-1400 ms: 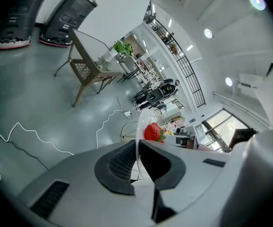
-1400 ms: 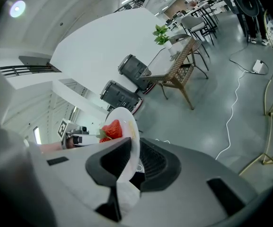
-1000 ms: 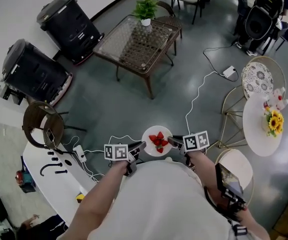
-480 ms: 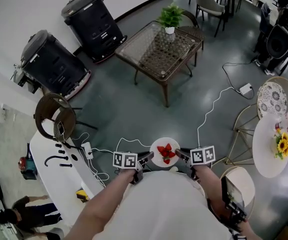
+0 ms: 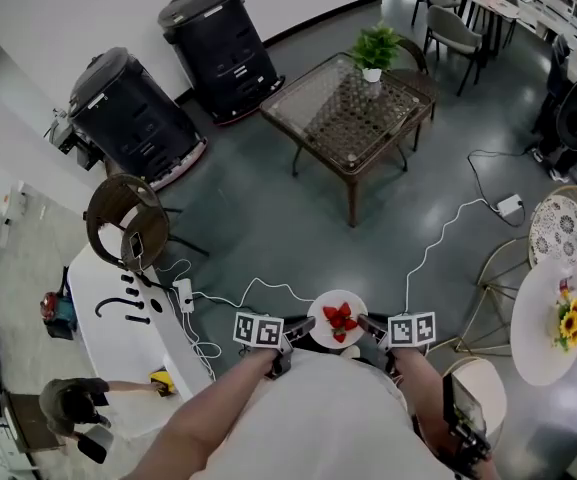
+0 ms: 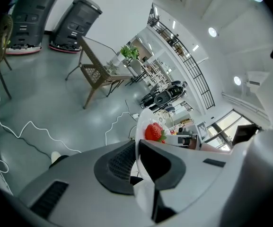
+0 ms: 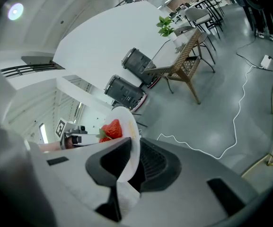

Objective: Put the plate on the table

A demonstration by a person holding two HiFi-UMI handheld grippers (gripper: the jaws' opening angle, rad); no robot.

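White plate [image 5: 336, 301] of strawberries [image 5: 339, 320] is mid-air, left claw [image 5: 293, 326] and right claw [image 5: 368, 325] clamped on its rim; glass bench [image 5: 338, 118] well off, placing not done yet.

Both forearms reach forward from the torso, the left arm [image 5: 206, 416] and right arm [image 5: 415, 383] angled in toward each other. The left gripper [image 5: 294, 328] points inward to the right, its fingers [image 6: 119, 164] pinched on the near left rim of the plate [image 5: 338, 297]. The right gripper [image 5: 370, 324] mirrors it, fingers [image 7: 157, 162] clamped on the opposite rim. Both marker cubes face up, roughly level with each other.
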